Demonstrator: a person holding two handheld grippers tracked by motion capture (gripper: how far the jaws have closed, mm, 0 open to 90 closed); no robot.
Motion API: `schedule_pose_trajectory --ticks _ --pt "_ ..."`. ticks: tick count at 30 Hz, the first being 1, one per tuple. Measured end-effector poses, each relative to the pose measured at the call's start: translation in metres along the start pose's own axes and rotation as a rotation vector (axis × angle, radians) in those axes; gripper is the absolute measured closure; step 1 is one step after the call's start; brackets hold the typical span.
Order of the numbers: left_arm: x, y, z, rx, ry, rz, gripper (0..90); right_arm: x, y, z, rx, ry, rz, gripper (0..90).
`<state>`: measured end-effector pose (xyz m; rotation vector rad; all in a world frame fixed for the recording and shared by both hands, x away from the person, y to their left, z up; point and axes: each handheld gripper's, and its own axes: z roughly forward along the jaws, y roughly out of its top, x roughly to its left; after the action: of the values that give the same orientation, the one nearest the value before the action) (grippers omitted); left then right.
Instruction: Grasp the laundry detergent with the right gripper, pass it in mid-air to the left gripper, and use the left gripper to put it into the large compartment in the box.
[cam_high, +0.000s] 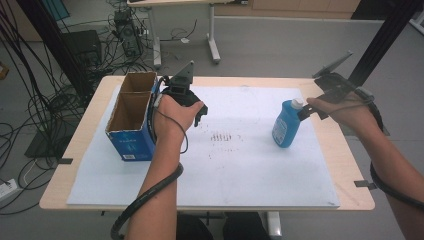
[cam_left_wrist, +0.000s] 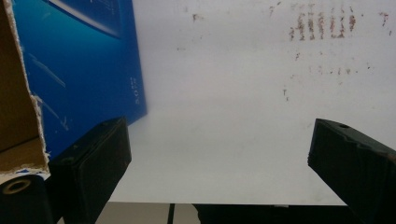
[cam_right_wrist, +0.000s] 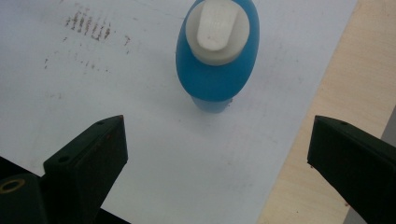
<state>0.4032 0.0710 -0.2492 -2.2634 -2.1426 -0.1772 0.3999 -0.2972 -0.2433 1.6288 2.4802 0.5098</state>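
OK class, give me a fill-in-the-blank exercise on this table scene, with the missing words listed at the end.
1. The blue bottle has a ____ cap.
2. The bottle stands ____ on the white sheet.
3. The cardboard box, open at the top, has ____ compartments.
4. The right gripper is above the bottle with its jaws ____.

Missing words: white; upright; two; open

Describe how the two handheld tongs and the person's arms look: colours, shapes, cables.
Both tongs, left tongs and right tongs, are black with two blocky jaws. Each carries a grey three-cornered plate on top and trails a black cable. The forearms are bare, with no sleeves.
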Motion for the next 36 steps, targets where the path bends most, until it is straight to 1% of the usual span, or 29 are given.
schedule_pose_trajectory --ticks 3,5,7,9,10,11,12,13,15,16,17,18,19,20,21,23,25,26,27,31,32,33,34,35,36 --pt "0.0 0.0 0.001 0.0 -0.001 0.0 6.3 0.0 -0.003 0.005 -0.015 -0.007 -0.007 4.4" --pt "0.001 0.0 0.002 0.001 -0.001 0.0 6.3 0.0 -0.006 0.01 -0.029 -0.004 0.005 4.2" --pt "0.001 0.0 0.002 0.001 -0.001 0.0 6.3 -0.001 -0.009 0.017 -0.042 -0.005 0.005 4.2" --pt "0.002 -0.001 0.003 0.003 0.006 0.001 6.2 -0.003 -0.015 0.028 -0.063 -0.01 0.004 4.1" --pt "0.002 -0.001 0.003 0.003 0.006 0.001 6.3 -0.003 -0.015 0.028 -0.063 -0.01 0.004 4.1" --pt "0.003 -0.001 0.003 0.004 0.006 0.001 6.3 -0.004 -0.018 0.033 -0.072 -0.006 0.014 4.2" --pt "0.003 -0.001 0.004 0.005 0.007 0.001 6.3 -0.004 -0.02 0.039 -0.083 -0.006 0.014 4.2" --pt "0.003 0.0 0.004 0.007 0.007 0.001 6.3 -0.004 -0.02 0.039 -0.083 -0.006 0.014 4.2" --pt "0.003 0.0 0.006 0.007 0.01 -0.002 6.3 -0.004 -0.024 0.046 -0.099 -0.004 0.023 4.0" --pt "0.002 0.0 0.007 0.009 0.011 0.003 6.3 -0.004 -0.027 0.053 -0.107 0.003 0.022 4.1" --pt "0.002 0.0 0.007 0.009 0.011 0.003 6.3 -0.004 -0.027 0.053 -0.107 0.003 0.022 4.1" --pt "0.002 0.0 0.008 0.012 0.011 0.002 6.3 -0.004 -0.03 0.058 -0.112 0.005 0.014 4.0" --pt "0.002 0.001 0.009 0.012 0.013 0.002 6.3 -0.004 -0.032 0.062 -0.124 0.005 0.013 3.9" --pt "0.001 0.001 0.01 0.016 0.013 0.003 6.2 -0.004 -0.035 0.068 -0.148 0.008 0.021 3.9" --pt "0.001 0.001 0.011 0.016 0.014 0.002 6.2 -0.004 -0.035 0.068 -0.148 0.008 0.021 3.9" --pt "0.0 0.002 0.012 0.017 0.015 0.003 6.3 -0.004 -0.039 0.075 -0.177 0.011 0.027 3.8" --pt "-0.001 0.002 0.013 0.02 0.013 0.005 6.3 -0.004 -0.043 0.08 -0.221 0.006 0.042 3.8" --pt "-0.001 0.003 0.015 0.022 0.017 0.006 6.2 -0.003 -0.046 0.084 -0.257 0.003 0.059 3.8" --pt "-0.001 0.003 0.015 0.022 0.017 0.006 6.2 -0.003 -0.046 0.084 -0.257 0.003 0.059 3.8" --pt "0.0 0.003 0.015 0.021 0.02 0.005 6.1 0.0 -0.053 0.097 -0.332 -0.022 0.071 3.5" --pt "0.001 0.003 0.015 0.02 0.022 0.002 6.1 0.0 -0.053 0.097 -0.332 -0.022 0.071 3.5" --pt "0.001 0.004 0.016 0.021 0.023 0.003 6.2 0.0 -0.054 0.099 -0.349 -0.029 0.074 3.5" --pt "0.002 0.003 0.017 0.022 0.025 -0.001 6.1 0.001 -0.056 0.103 -0.372 -0.047 0.068 3.3" --pt "0.002 0.003 0.017 0.022 0.025 -0.001 6.1 0.001 -0.056 0.103 -0.372 -0.047 0.068 3.3" --pt "0.003 0.004 0.018 0.028 0.03 -0.002 6.1 0.003 -0.058 0.107 -0.401 -0.06 0.064 3.1"
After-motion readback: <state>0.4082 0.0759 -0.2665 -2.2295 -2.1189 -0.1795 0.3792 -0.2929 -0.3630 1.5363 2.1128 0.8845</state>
